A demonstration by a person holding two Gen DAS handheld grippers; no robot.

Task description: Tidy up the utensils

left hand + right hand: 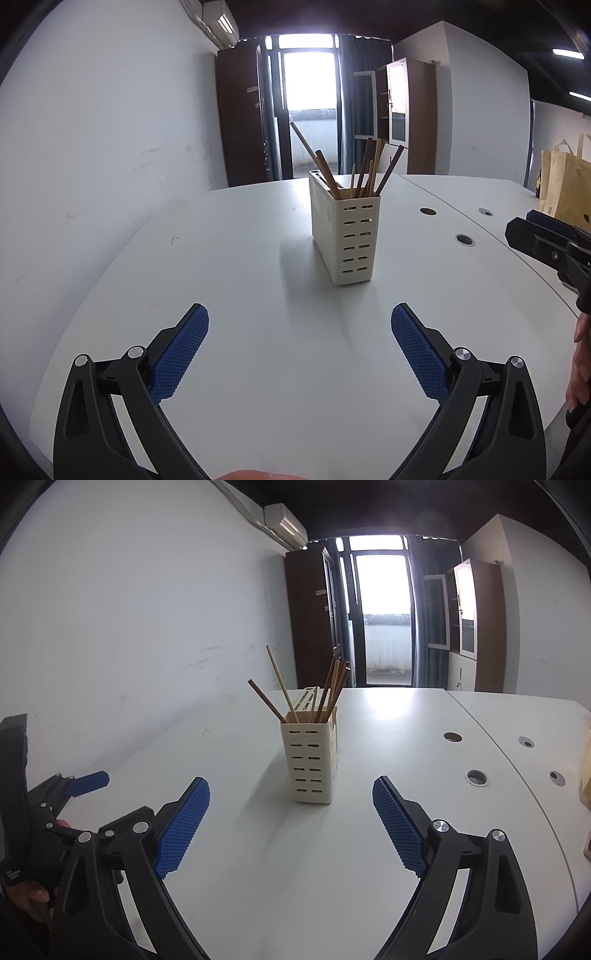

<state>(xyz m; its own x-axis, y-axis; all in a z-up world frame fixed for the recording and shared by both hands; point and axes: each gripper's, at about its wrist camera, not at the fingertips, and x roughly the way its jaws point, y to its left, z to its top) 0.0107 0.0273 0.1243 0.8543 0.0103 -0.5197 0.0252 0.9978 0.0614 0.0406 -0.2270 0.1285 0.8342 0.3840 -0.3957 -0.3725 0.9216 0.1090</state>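
A cream slotted utensil holder [345, 236] stands upright on the white table [229, 266], with several wooden chopsticks [364, 168] leaning inside it. It also shows in the right wrist view [312, 762], with the chopsticks [325, 692] sticking out of its top. My left gripper [300, 321] is open and empty, a short way in front of the holder. My right gripper [291, 794] is open and empty, just in front of the holder. The right gripper also shows at the right edge of the left wrist view [546, 240], and the left gripper at the left edge of the right wrist view [74, 786].
Round cable holes [464, 239] sit in the table to the right of the holder. A brown paper bag [567, 184] stands at the far right. A white wall [92, 147] runs along the table's left side. Cabinets and a balcony door [310, 110] are beyond the table.
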